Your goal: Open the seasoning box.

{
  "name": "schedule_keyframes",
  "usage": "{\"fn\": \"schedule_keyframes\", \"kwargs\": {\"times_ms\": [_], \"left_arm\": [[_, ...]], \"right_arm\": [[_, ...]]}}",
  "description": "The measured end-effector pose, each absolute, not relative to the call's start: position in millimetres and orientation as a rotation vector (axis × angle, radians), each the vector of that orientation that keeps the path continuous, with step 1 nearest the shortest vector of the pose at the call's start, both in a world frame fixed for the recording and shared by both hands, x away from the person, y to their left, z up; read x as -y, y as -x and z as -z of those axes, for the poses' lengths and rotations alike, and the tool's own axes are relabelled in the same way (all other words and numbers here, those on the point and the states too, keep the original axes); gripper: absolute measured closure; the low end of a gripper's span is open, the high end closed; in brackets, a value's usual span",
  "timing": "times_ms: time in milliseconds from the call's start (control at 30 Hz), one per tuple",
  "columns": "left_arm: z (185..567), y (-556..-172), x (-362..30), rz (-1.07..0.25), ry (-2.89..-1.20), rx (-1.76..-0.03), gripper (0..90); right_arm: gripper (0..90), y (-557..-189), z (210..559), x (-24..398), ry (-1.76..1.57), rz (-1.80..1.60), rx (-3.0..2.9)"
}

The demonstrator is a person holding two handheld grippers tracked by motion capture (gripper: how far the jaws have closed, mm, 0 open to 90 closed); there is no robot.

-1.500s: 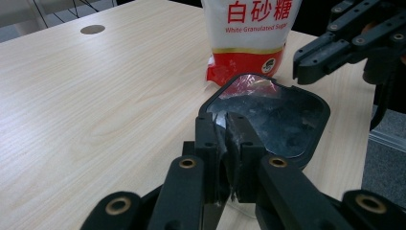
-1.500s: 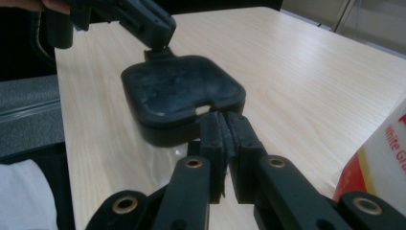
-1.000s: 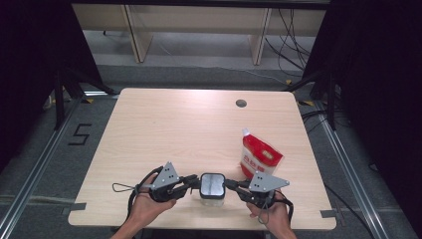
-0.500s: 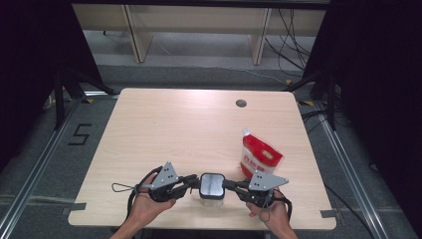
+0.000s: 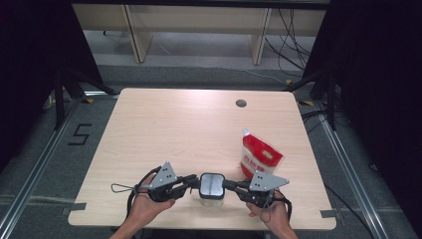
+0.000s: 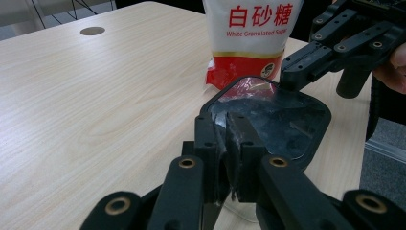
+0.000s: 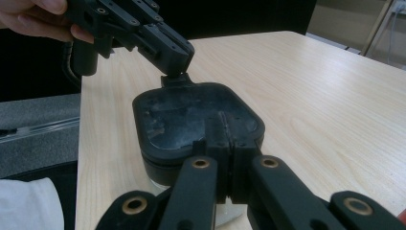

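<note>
Container lid (image 5: 212,183) pinched at opposite edges by left gripper (image 5: 191,181) and right gripper (image 5: 230,184).

1. A red-and-white sugar pouch (image 5: 260,158) stands upright on the right part of the worktop (image 5: 174,129); the left gripper view shows Chinese characters and "White Granulated Sugar" printed on its front.
2. A small round dark grommet hole (image 5: 241,103) sits in the worktop near its far edge, well apart from the pouch.
3. The worktop is pale wood-grain.
4. A black "5" floor marking (image 5: 79,134) lies on the grey floor left of the worktop.
5. Pale shelving legs (image 5: 134,35) and loose cables (image 5: 283,35) stand beyond the far edge.
</note>
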State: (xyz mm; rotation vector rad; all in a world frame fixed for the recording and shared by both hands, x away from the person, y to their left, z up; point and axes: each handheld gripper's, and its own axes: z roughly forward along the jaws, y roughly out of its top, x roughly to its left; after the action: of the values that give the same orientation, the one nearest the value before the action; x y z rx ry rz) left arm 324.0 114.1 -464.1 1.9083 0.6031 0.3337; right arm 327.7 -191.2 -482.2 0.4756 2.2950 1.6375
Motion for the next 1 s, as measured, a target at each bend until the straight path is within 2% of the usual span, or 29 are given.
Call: {"fn": "schedule_keyframes", "kwargs": {"times_ms": [1000], "left_arm": [[466.1, -321.7, -113.7, -0.351, -1.895, -0.594, 83.9]], "right_arm": [[90.0, -331.1, 484.0, 195.0, -0.475, -1.682, -2.312]]}}
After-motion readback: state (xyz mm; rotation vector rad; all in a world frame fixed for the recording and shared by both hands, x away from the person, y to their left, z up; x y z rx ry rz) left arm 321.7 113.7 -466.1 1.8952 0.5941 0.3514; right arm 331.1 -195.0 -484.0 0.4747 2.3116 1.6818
